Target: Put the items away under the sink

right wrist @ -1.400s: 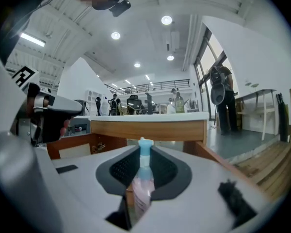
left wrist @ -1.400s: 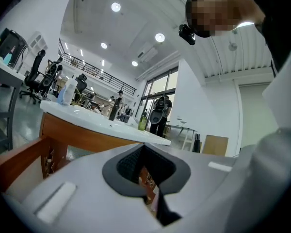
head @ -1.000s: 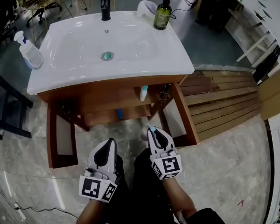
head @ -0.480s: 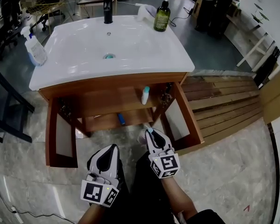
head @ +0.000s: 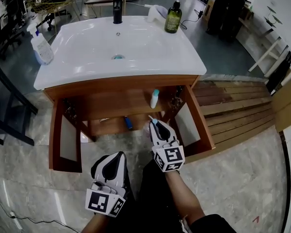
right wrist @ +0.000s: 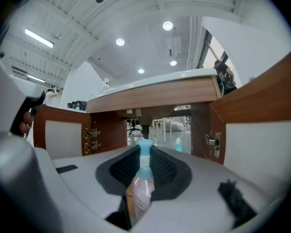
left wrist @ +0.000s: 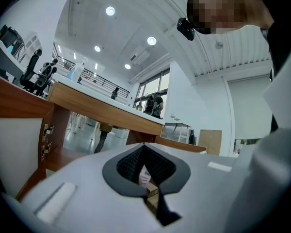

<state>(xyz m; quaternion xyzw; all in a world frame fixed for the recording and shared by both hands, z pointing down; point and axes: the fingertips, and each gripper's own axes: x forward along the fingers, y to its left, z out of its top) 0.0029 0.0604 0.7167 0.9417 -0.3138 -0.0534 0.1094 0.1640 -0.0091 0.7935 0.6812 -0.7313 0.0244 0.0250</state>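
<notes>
Showing a clear bottle (right wrist: 140,188), light-blue cap (right wrist: 145,147).

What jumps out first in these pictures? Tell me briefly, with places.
The wide white sink on its open wooden cabinet fills the top of the head view, with a green bottle at its back right corner. Below it, the right tongs are shut on a small blue-capped bottle and point at the cabinet's open shelves.

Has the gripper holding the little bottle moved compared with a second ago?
Yes. The right gripper, with its bottle, has come closer to the open front of the wooden cabinet under the sink.
</notes>
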